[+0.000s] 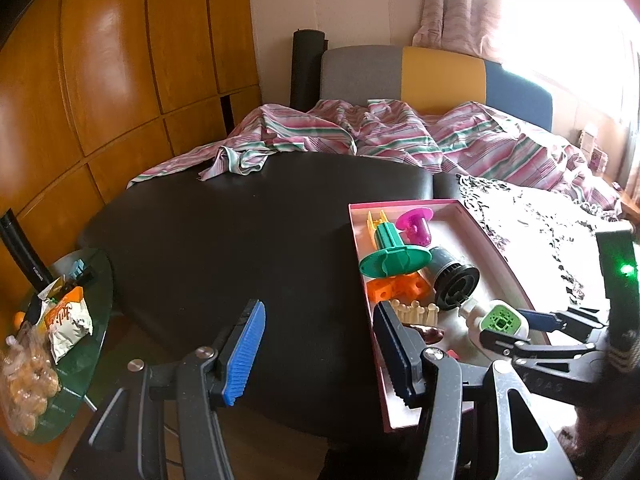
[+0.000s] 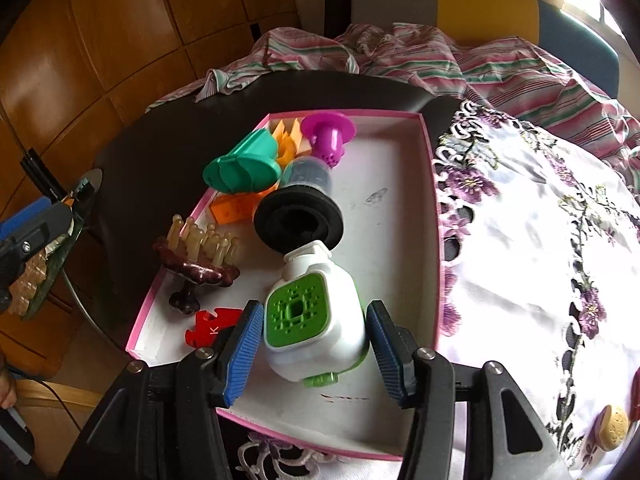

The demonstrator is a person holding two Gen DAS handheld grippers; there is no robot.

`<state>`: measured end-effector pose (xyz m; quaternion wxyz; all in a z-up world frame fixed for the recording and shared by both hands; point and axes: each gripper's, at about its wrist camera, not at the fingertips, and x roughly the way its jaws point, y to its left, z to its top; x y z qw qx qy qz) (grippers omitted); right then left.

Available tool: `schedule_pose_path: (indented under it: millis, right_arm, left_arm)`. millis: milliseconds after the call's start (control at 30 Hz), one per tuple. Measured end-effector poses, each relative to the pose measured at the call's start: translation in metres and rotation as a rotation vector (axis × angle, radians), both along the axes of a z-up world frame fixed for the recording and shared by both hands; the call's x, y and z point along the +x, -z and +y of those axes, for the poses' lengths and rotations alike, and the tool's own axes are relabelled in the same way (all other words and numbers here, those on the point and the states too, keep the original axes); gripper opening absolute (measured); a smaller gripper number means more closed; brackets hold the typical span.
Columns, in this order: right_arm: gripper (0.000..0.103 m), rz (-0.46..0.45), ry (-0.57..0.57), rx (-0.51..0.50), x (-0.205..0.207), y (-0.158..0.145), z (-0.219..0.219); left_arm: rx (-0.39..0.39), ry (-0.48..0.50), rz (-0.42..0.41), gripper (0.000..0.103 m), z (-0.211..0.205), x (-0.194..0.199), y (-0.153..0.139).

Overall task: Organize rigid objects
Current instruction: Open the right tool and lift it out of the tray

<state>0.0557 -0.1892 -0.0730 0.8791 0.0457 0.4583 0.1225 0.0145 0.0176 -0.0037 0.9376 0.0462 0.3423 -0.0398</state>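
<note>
Inside pink tray (image 2: 427,168), right hand-held gripper (image 2: 316,354) parted, straddling white-green device (image 2: 316,316), untouched.

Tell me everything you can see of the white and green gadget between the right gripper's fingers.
The white and green gadget looks like glossy plastic: rounded white body, square green grille face, small green tab at its near end. It lies in the pink-rimmed box, its white neck at the black spool. The right gripper brackets it; whether the pads press it is unclear.

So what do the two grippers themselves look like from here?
Both match: the left gripper and right gripper have dark grey metal linkage arms with silver pivot bolts and ribbed blue pads. The right gripper's body shows a green light.
</note>
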Motion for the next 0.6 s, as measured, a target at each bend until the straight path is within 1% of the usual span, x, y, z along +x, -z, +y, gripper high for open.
schedule_pose_path:
  millis: [267, 400, 500, 600]
  right_arm:
    - [0.054, -0.026, 0.04, 0.011, -0.009, -0.015, -0.025]
    - [0.054, -0.026, 0.066, 0.01, -0.013, -0.021, -0.043]
    - [0.054, -0.019, 0.102, 0.008, -0.016, -0.026, -0.065]
    - [0.054, -0.02, 0.164, 0.004, -0.02, -0.031, -0.095]
  left_arm:
    - [0.012, 0.021, -0.008, 0.058, -0.007, -0.003, -0.001]
    - [0.015, 0.034, -0.008, 0.058, -0.012, -0.003, -0.002]
    - [0.016, 0.053, -0.01, 0.058, -0.018, -0.003, -0.004]
    - [0.013, 0.077, -0.013, 0.058, -0.026, -0.003, -0.006]
